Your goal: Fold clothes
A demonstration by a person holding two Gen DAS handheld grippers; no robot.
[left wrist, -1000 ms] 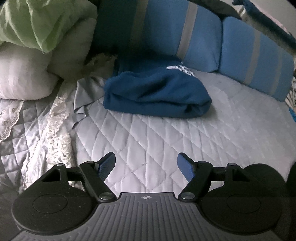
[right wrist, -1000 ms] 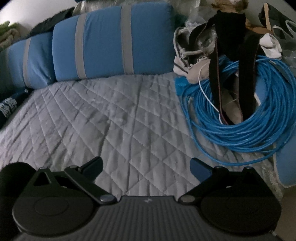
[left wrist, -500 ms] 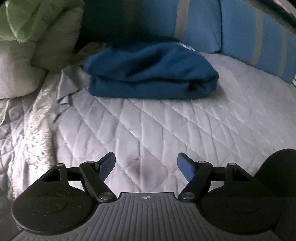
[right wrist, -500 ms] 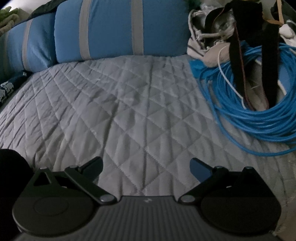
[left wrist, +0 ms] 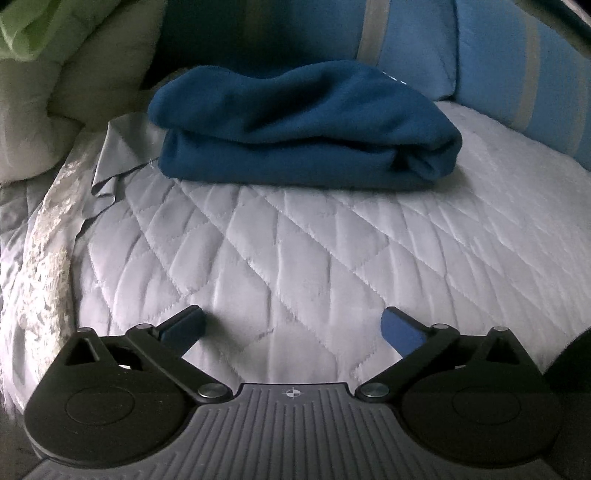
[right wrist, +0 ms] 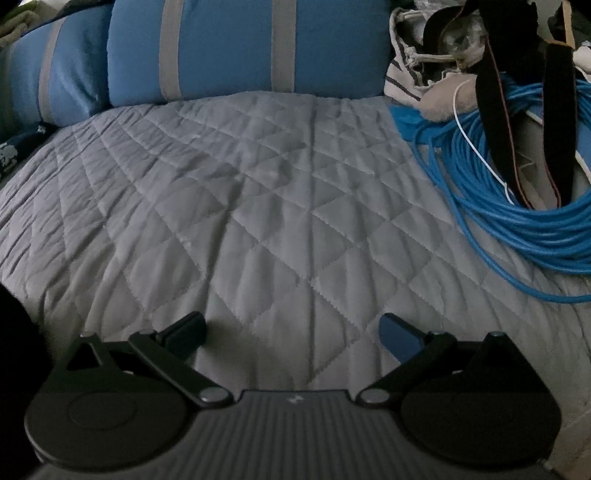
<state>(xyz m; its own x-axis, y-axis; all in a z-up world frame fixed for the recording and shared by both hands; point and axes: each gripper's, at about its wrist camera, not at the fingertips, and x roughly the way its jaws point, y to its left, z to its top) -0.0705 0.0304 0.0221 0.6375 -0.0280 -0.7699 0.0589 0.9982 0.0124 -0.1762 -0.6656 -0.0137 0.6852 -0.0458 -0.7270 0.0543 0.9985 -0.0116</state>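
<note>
A dark blue garment (left wrist: 303, 125) lies folded in a thick bundle on the grey quilted bedspread (left wrist: 295, 251), ahead of my left gripper (left wrist: 293, 326). That gripper stands open and low over the quilt, holding nothing, a short way in front of the bundle. My right gripper (right wrist: 293, 328) is open too, hovering over bare quilt (right wrist: 258, 206). Only a corner of the blue garment (right wrist: 9, 155), with white print, shows at the far left edge of the right wrist view.
Blue pillows with grey stripes (right wrist: 236, 48) line the back of the bed. White pillows (left wrist: 44, 122) and a green cloth (left wrist: 33, 26) pile up at the left. A coil of blue cable (right wrist: 517, 192), black straps (right wrist: 491, 103) and a striped bag (right wrist: 410, 77) crowd the right side.
Both grippers have dropped lower toward the quilt and moved forward. The folded garment now looks closer and larger in the left wrist view. Both have opened wider.
</note>
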